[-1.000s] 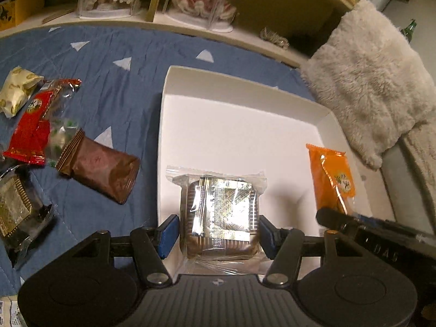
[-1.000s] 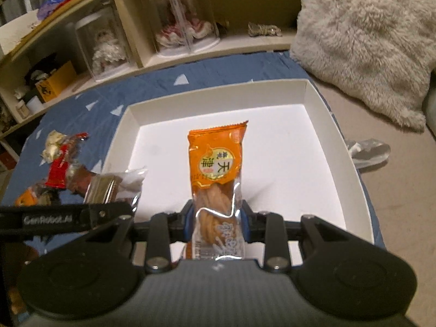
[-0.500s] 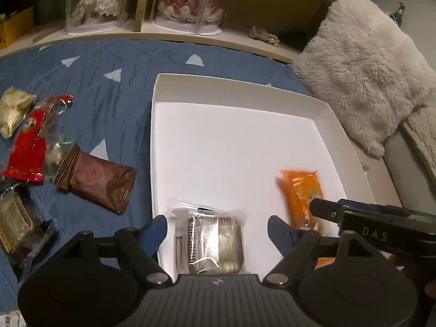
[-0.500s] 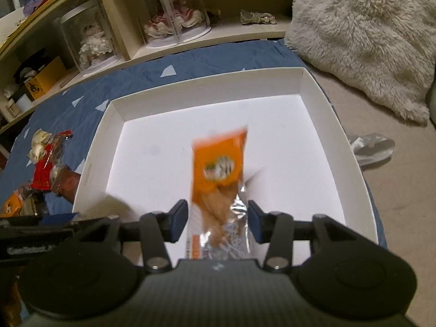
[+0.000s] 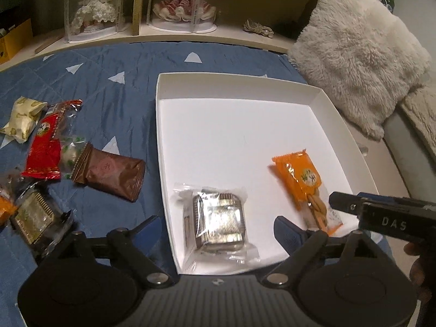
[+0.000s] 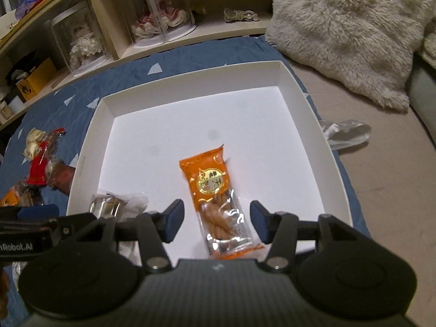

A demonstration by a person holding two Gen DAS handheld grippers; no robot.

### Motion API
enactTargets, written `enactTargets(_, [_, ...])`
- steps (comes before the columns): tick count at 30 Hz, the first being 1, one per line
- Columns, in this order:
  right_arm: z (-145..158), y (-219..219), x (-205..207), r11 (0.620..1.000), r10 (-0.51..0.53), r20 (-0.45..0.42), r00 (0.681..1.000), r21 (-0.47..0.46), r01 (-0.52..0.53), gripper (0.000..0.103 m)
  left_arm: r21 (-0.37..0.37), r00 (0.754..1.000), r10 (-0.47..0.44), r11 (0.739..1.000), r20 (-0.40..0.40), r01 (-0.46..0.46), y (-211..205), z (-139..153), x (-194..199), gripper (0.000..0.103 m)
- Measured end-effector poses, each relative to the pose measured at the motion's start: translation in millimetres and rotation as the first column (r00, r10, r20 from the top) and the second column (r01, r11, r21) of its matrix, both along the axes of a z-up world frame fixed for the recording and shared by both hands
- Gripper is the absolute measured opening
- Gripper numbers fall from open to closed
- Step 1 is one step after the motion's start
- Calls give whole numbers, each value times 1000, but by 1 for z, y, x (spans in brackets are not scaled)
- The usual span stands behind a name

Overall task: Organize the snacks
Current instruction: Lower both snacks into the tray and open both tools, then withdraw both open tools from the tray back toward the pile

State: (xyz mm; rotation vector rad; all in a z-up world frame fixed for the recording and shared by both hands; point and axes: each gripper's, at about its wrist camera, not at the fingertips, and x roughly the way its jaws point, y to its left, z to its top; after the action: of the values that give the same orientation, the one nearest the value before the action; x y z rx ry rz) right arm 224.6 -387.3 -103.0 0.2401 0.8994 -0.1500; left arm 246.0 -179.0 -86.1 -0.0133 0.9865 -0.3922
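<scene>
Left gripper (image 5: 216,230) opening wide, blue pads clear of silver biscuit pack (image 5: 218,222) lying in white box (image 5: 318,92). Right gripper (image 6: 216,220) opening, pads apart from orange twist pack (image 6: 218,201), also in box. 2 packs inside now, both clamped a second ago; about 6 remaining on blue blanket (image 5: 114,62).

White box (image 5: 239,120) far half bare

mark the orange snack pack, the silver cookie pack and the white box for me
orange snack pack (image 6: 208,181), right wrist view, on its round yellow label
silver cookie pack (image 5: 219,220), left wrist view, middle of the foil block
white box (image 5: 234,77), left wrist view, far wall
</scene>
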Motion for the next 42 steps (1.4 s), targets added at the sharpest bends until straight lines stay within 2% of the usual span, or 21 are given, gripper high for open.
enactTargets(7, [12,5,-21,1000,-13,18,1000,-9,13,66,-2,1000,6,1000,9,-6,14,11,-14,91])
enactTargets(16, [27,22,-49,999,-21,59,998,-48,24,78,-13,998,40,999,38,-40,37,25,-31,100])
enactTargets(23, [36,33,-70,995,-36,75,997,-93,43,90,-21,997,43,999,65,-42,52,34,-47,103])
enactTargets(29, [47,44,-86,990,-42,104,994,-132,55,102,3,996,38,999,84,-38,62,38,-58,103])
enactTargets(42, [52,73,-103,987,-27,142,990,-154,49,103,61,987,87,994,139,-96,123,48,-69,103])
